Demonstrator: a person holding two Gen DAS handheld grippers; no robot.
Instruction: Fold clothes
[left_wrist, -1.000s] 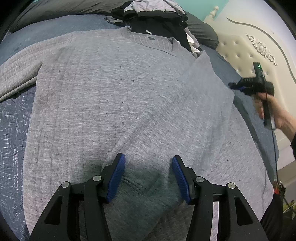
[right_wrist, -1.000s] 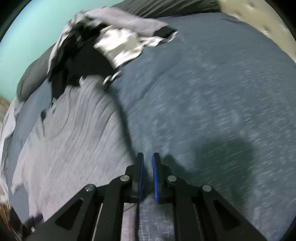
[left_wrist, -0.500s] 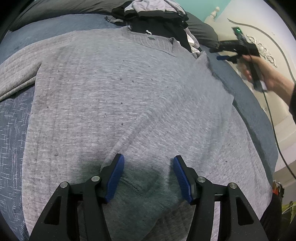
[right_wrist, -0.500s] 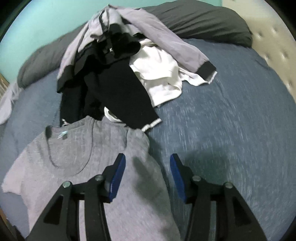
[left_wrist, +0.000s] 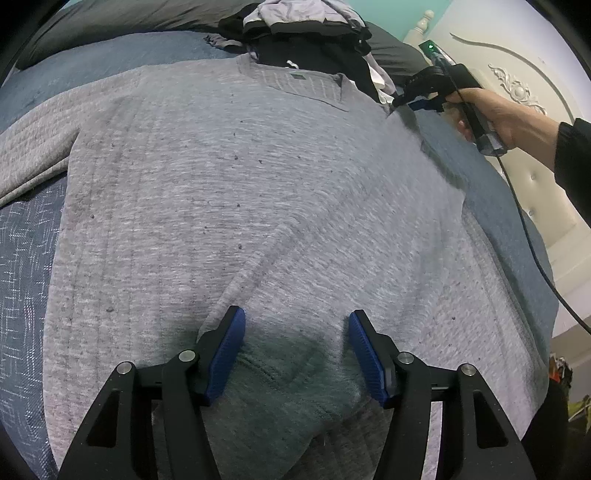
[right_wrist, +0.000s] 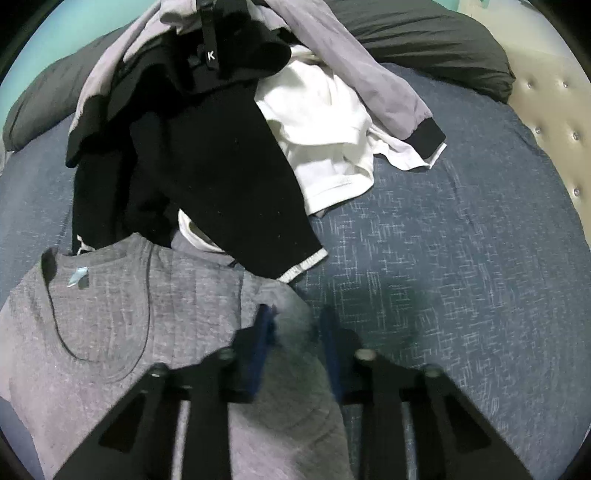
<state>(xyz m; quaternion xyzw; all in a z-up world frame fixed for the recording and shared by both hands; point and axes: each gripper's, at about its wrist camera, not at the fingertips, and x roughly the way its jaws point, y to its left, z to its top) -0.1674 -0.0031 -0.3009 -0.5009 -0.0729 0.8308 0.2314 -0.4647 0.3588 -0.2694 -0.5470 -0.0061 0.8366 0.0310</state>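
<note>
A grey knit sweater (left_wrist: 240, 192) lies flat on the blue bedspread (left_wrist: 26, 258), collar at the far end. One sleeve is folded diagonally across its body. My left gripper (left_wrist: 295, 332) is open, low over the folded sleeve's cuff near the hem. My right gripper (right_wrist: 295, 325) is open, straddling the sweater's shoulder edge (right_wrist: 280, 295); it also shows in the left wrist view (left_wrist: 417, 99) at the far right shoulder, held by a hand. The other sleeve (left_wrist: 33, 147) stretches out to the left.
A pile of black, white and lilac clothes (right_wrist: 229, 129) lies just beyond the collar, also in the left wrist view (left_wrist: 306, 33). Dark pillows (right_wrist: 424, 40) sit behind it. A cream tufted headboard (left_wrist: 517, 92) runs along the right. A cable (left_wrist: 535, 258) trails from the right gripper.
The right gripper opened and moved from beside the bed to the sweater's far right shoulder, lowering onto its edge. The raised sleeve fold has settled flat. The left gripper stayed put.
</note>
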